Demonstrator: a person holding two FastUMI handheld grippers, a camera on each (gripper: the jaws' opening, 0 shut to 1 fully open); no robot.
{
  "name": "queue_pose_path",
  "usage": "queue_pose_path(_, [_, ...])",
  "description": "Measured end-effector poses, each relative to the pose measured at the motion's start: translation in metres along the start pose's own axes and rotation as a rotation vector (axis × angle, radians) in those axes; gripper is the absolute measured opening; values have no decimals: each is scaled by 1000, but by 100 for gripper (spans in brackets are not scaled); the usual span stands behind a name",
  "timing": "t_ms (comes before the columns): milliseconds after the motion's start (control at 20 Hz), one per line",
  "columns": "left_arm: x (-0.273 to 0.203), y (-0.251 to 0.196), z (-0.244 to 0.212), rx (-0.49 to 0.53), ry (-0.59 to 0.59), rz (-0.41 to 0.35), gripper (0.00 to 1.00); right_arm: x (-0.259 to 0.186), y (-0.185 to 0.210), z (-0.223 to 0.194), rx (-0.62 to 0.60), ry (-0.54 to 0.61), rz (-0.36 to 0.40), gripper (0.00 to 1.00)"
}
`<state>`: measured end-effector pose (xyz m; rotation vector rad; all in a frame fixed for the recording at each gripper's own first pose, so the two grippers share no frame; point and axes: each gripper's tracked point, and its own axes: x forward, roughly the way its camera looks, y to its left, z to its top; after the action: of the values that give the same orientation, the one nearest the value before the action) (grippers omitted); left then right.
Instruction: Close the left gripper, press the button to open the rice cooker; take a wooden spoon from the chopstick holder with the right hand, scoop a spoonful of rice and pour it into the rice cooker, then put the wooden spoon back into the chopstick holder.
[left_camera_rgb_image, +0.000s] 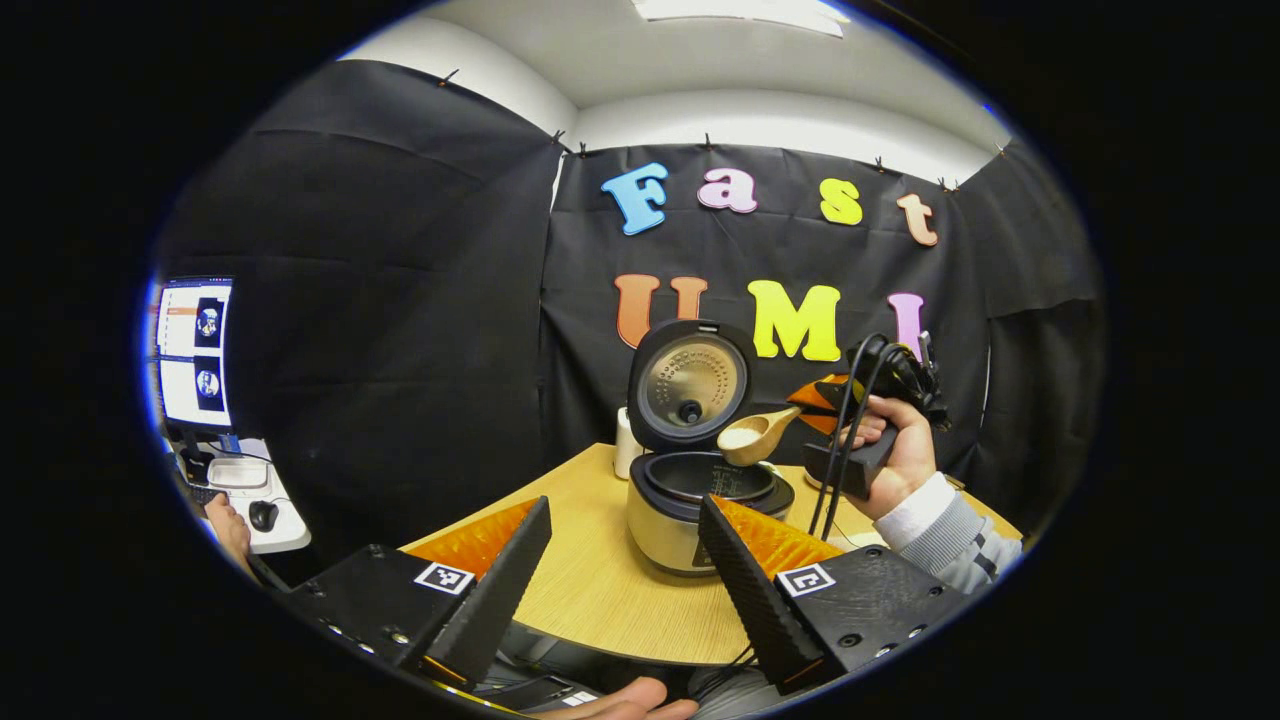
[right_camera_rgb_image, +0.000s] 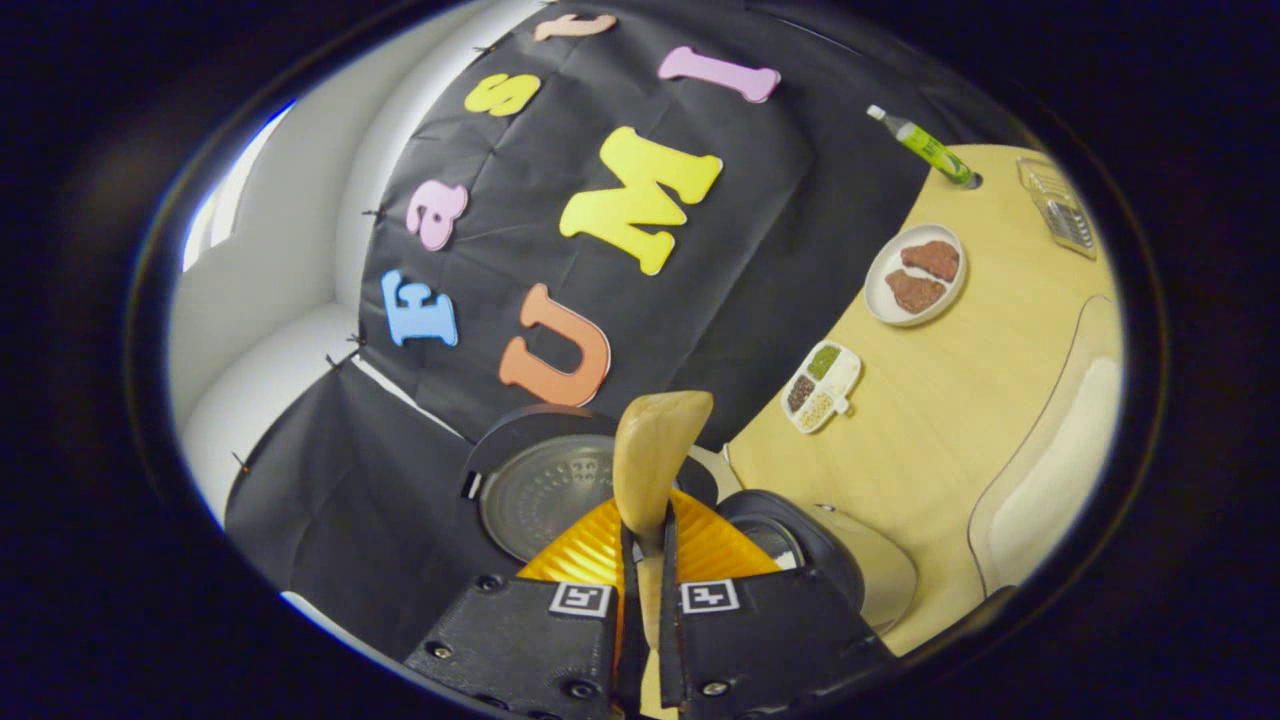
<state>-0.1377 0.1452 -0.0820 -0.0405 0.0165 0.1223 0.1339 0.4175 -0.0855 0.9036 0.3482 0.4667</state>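
Note:
The rice cooker (left_camera_rgb_image: 690, 515) stands on the wooden table (left_camera_rgb_image: 590, 580) with its lid (left_camera_rgb_image: 690, 385) raised upright and the dark inner pot showing. Just over the pot's right rim hovers a wooden spoon (left_camera_rgb_image: 755, 435) with white rice in its bowl. My right gripper (left_camera_rgb_image: 812, 398), held by a hand (left_camera_rgb_image: 900, 445), is shut on its handle. In the right gripper view the spoon (right_camera_rgb_image: 655, 450) juts out between the shut fingers (right_camera_rgb_image: 690, 550), above the lid (right_camera_rgb_image: 545, 490) and pot (right_camera_rgb_image: 790, 545). My left gripper (left_camera_rgb_image: 625, 510) is wide open and holds nothing, low in front of the cooker.
A white cylinder (left_camera_rgb_image: 627, 440) stands behind the cooker's left side. Farther along the table (right_camera_rgb_image: 950, 420) are a divided dish of grains (right_camera_rgb_image: 822, 385), a plate with brown pieces (right_camera_rgb_image: 915, 275), a green bottle (right_camera_rgb_image: 925, 145) and a clear container (right_camera_rgb_image: 1060, 205). A monitor (left_camera_rgb_image: 195, 350) is at the far left.

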Motion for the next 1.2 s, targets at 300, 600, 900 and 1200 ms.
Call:
queue_pose_path(300, [2, -3, -7, 17, 16, -6, 95, 5, 8, -7, -137, -1, -7, 12])
queue_pose_path(600, [0, -4, -7, 32, 19, -16, 97, 7, 0, -11, -284, 14, -59, 12])
queue_pose_path(900, [-3, -5, -8, 33, 20, -24, 95, 5, 13, -14, -495, 2, -56, 12])
queue_pose_path(1200, [-7, -4, -5, 28, 17, -21, 95, 1, 37, -17, -637, -26, -6, 12])
